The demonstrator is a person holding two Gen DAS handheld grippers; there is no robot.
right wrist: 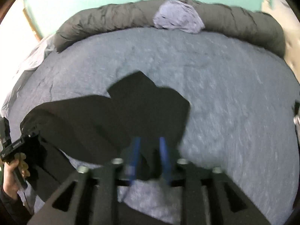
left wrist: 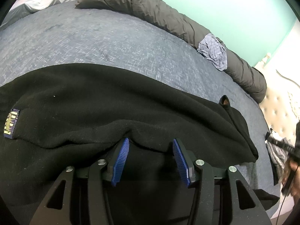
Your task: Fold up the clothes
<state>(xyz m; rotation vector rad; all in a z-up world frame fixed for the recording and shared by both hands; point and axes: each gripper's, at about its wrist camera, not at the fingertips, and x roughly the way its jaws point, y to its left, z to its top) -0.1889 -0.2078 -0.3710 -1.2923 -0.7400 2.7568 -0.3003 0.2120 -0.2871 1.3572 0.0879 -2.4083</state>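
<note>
A black fleece garment (left wrist: 93,103) lies spread on the blue-grey bed cover (left wrist: 93,41), with a small purple and yellow patch (left wrist: 11,123) at its left. My left gripper (left wrist: 151,142) hovers at its near folded edge. The blue pads (left wrist: 121,161) stand wide apart, and the fabric edge rests against their tips without being pinched. In the right wrist view the garment (right wrist: 131,112) shows as a dark folded shape. My right gripper (right wrist: 150,142) is blurred above its near corner, its pads apart with cloth lying below the gap.
A rolled dark grey duvet (left wrist: 150,9) runs along the far side of the bed, with a crumpled pale checked cloth (left wrist: 213,50) on it. A tufted headboard (left wrist: 277,108) stands at the right. A hand holding the left gripper (right wrist: 13,150) shows at the left edge.
</note>
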